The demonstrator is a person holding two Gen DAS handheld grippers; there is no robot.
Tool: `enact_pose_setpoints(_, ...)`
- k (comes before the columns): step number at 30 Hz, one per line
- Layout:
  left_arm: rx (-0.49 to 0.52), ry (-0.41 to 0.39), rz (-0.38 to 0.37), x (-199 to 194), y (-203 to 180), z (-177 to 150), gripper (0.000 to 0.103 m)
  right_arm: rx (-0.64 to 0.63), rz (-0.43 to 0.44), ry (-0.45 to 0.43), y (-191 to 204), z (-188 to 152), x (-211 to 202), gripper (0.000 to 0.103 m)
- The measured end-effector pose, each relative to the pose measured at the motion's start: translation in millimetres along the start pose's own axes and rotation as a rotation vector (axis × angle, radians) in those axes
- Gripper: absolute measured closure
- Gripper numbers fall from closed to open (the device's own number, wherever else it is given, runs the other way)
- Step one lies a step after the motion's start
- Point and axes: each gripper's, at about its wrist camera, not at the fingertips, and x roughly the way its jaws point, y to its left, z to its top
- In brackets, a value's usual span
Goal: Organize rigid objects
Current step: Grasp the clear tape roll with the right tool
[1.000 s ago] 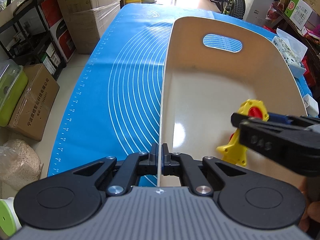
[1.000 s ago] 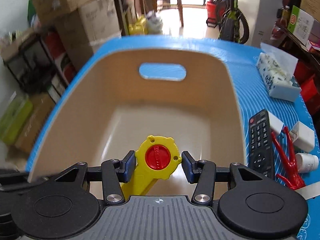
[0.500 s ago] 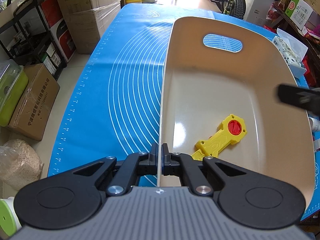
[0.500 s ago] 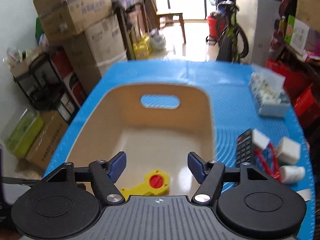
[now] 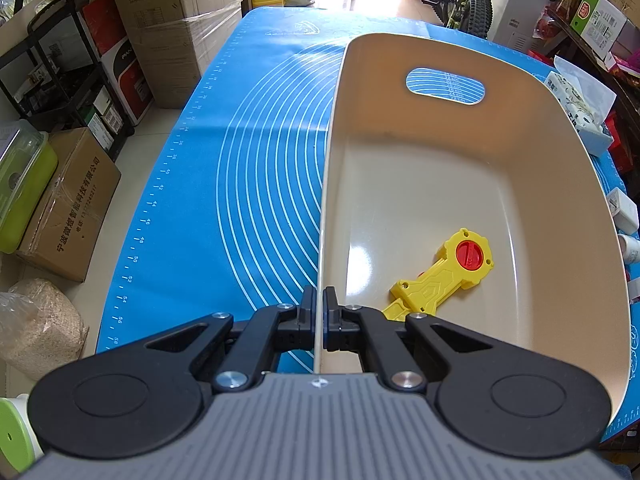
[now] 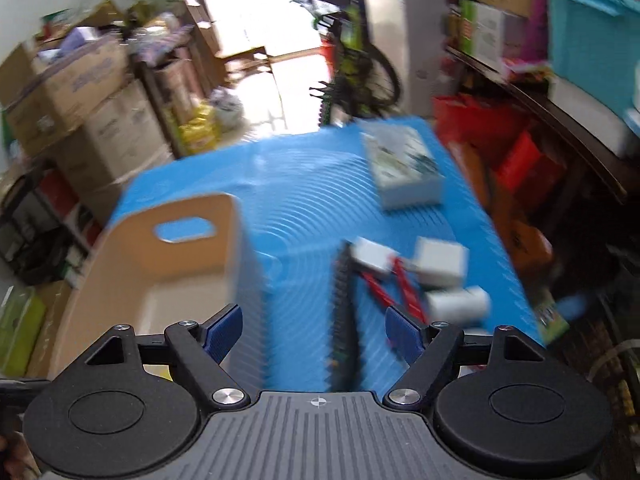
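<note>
Your left gripper [image 5: 319, 322] pinched the bin's [image 5: 560, 128] near-left rim; your right gripper's [image 6: 314, 334] jaws were opening, empty.

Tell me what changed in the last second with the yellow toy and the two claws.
The right claw let go of the yellow toy, now lying in the beige bin, swung right toward the remote, and its jaws are opening, empty. The left claw stays clamped on the bin's rim.
</note>
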Motion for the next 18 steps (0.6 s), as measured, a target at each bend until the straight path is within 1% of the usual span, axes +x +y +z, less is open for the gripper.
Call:
enact_pose_setpoints(3,-0.001,0.0,0.0,-0.1,0.3,-0.1,0.098,0.073,-0.023,0.047,-27.8,-12.7,12.9,0.021)
enact_pose_setpoints(6,-0.001,0.0,0.0,0.0,-0.1,0.0,0.098,0.106,-0.059,0.07,-46.6,-25.4,26.0,0.021)
enact_pose_setpoints(8,0.0,0.0,0.0,0.1,-0.1,0.0,0.098,0.144,-0.051,0.082,-56.4,-31.8,33.6,0.021)
enact_pose_setpoints(10,0.001,0.0,0.002,0.0,0.0,0.0,0.098,0.182,-0.031,0.087,-61.5,-32.8,41.3,0.021)
enact_pose_setpoints(14,0.002,0.001,0.005,0.1,0.7,0.2,0.098,0.197,-0.02,0.07,-65.8,-32.6,52.9,0.024)
enact_pose_setpoints(17,0.002,0.001,0.005,0.1,0.7,0.2,0.098,0.214,-0.01,0.064,-68.0,-30.0,60.2,0.027)
enact_pose_setpoints(18,0.002,0.001,0.005,0.1,0.7,0.2,0.098,0.217,-0.009,0.061,-68.2,-29.7,61.6,0.03)
